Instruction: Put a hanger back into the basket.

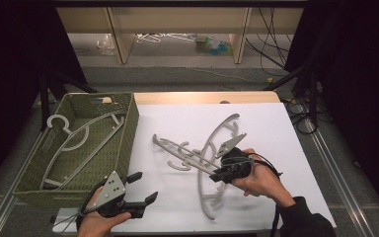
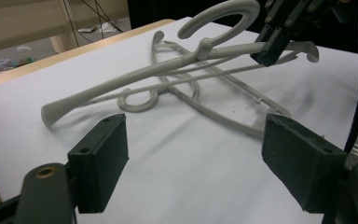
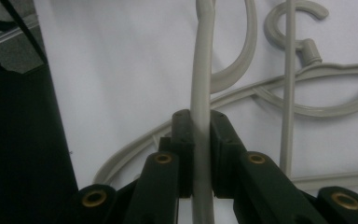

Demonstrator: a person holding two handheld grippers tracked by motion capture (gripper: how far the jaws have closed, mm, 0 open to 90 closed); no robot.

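Two grey hangers lie crossed on the white sheet over the table (image 1: 276,123), and the right gripper (image 1: 223,173) has its jaws pinched tight on the arm of one of them, the held hanger (image 1: 212,148), gripped near the middle of its curved bar. From the right gripper view that bar (image 3: 201,93) runs straight up between the two black pads, which press on it from both sides. The left gripper view has one end of the held hanger raised off the sheet. The other hanger (image 1: 175,150) rests flat beneath it, its hook curling beside the crossing point. The left gripper (image 1: 143,187) hangs low over the near edge of the table, jaws spread wide with nothing between them, well apart from both hangers. A green woven basket (image 1: 128,128) sits at the left with another hanger (image 1: 81,143) lying inside it.
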